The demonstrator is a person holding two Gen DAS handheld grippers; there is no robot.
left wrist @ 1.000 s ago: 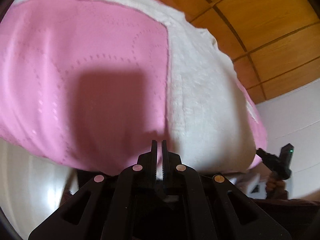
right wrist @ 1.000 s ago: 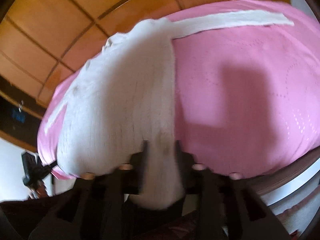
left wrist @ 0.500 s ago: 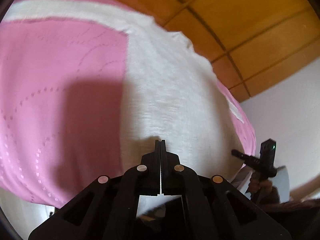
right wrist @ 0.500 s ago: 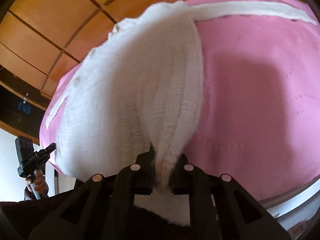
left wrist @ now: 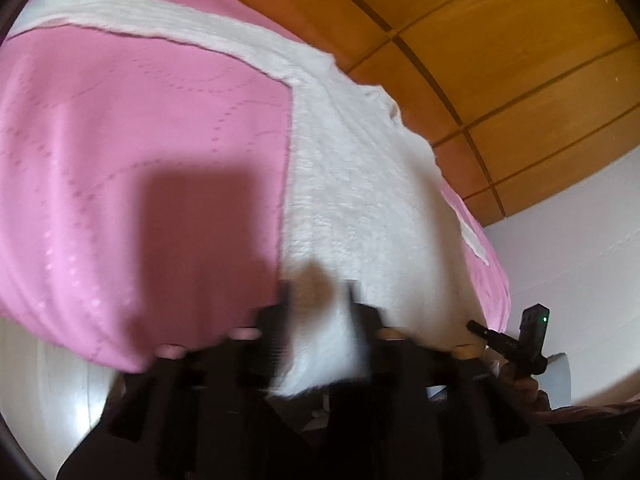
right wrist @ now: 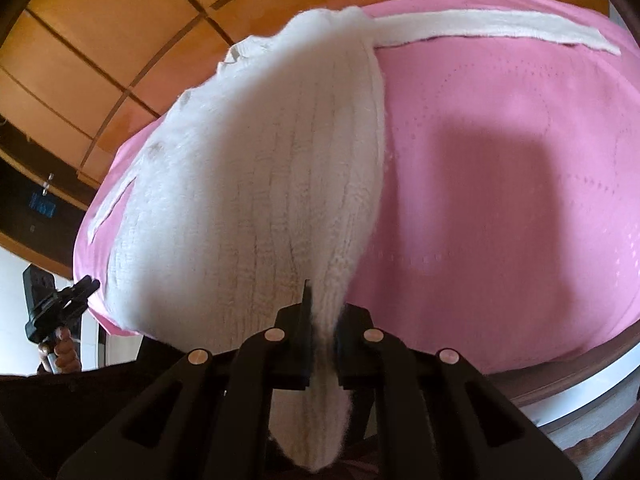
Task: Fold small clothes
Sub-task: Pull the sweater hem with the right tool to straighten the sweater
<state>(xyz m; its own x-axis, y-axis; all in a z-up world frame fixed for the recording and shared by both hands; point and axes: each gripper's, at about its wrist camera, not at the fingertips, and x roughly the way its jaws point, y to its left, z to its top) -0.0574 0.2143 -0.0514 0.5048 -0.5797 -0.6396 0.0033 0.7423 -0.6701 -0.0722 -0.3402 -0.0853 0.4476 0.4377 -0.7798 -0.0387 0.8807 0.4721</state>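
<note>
Meanwhile we saw the white knitted sweater [right wrist: 256,184] spread on the pink bedcover [right wrist: 500,184]. Our right gripper [right wrist: 322,316] had its jaws clenched on a bunched fold of the hem. Our left gripper [left wrist: 318,300], blurred, had jaws released, straddling the sweater's [left wrist: 360,184] near edge.

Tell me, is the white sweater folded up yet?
Not yet. The white sweater lies mostly spread on the pink bedspread, one sleeve stretched out, while the right gripper pinches its bunched hem.
</note>
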